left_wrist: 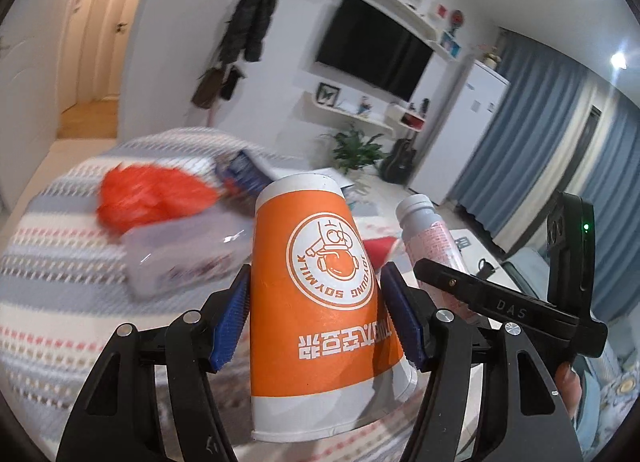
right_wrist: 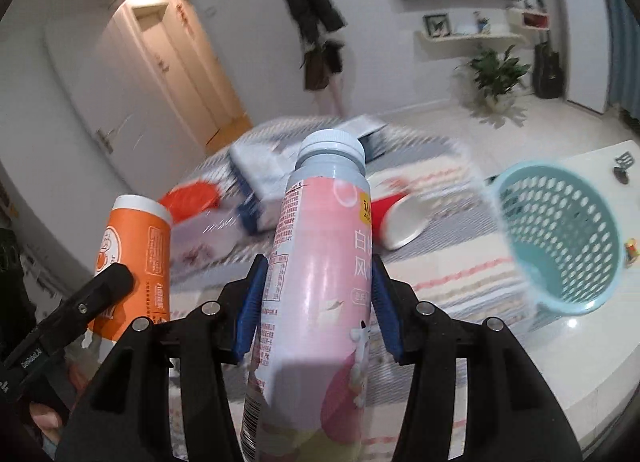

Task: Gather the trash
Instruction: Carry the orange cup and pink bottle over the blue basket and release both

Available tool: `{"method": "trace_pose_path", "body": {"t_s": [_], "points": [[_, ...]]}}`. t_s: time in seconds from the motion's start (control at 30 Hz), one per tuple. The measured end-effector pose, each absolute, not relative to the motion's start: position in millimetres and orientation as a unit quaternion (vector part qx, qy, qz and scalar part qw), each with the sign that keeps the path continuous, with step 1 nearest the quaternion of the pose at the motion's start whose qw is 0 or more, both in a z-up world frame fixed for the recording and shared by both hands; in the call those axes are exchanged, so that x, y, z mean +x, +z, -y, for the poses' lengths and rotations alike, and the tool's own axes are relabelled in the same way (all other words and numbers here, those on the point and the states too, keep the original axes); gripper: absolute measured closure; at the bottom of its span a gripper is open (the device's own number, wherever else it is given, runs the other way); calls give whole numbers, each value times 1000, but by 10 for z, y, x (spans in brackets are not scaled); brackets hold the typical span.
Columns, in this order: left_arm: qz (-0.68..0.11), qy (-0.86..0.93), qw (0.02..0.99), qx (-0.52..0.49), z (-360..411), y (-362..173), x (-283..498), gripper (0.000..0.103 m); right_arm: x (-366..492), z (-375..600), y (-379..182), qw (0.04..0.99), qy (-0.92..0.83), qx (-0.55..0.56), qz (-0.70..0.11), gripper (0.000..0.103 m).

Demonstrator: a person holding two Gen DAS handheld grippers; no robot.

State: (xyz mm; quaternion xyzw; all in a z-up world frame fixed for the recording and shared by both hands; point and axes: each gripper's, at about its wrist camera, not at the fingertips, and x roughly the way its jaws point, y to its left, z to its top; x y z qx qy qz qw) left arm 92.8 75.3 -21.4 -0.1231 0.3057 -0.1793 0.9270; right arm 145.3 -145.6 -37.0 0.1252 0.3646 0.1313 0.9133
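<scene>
My left gripper (left_wrist: 316,276) is shut on an orange and white paper cup (left_wrist: 308,218), held upside down with the blue pads against its sides. My right gripper (right_wrist: 320,266) is shut on a pink drink bottle (right_wrist: 320,218) with a pale blue-grey cap, pads pressing its middle. The two grippers hang side by side above the striped cloth. The bottle (left_wrist: 428,230) shows at the right of the left wrist view, and the cup (right_wrist: 132,238) at the left of the right wrist view. A teal perforated basket (right_wrist: 560,238) sits to the right, mouth tipped toward me.
On the striped cloth (left_wrist: 48,262) lie an orange plastic bag (left_wrist: 148,198), a clear plastic packet (left_wrist: 180,254), a blue and white box (right_wrist: 260,174) and a red cup (right_wrist: 396,218) on its side. A white tabletop (right_wrist: 580,342) carries the basket. The scene is motion-blurred.
</scene>
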Motion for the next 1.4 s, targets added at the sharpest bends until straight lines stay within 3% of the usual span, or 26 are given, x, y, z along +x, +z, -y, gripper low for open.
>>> {"method": "trace_pose_path", "body": {"t_s": [0.53, 1.03, 1.4], "points": [[-298, -299, 903, -85, 807, -34, 1905, 41, 1873, 3109, -291, 931, -10, 183, -317, 56], [-415, -326, 849, -25, 2074, -991, 2756, 41, 2280, 3950, -1404, 876, -97, 229, -414, 57], [-444, -302, 844, 7, 2406, -1326, 2906, 40, 2286, 3975, -1491, 875, -96, 223, -419, 57]]}}
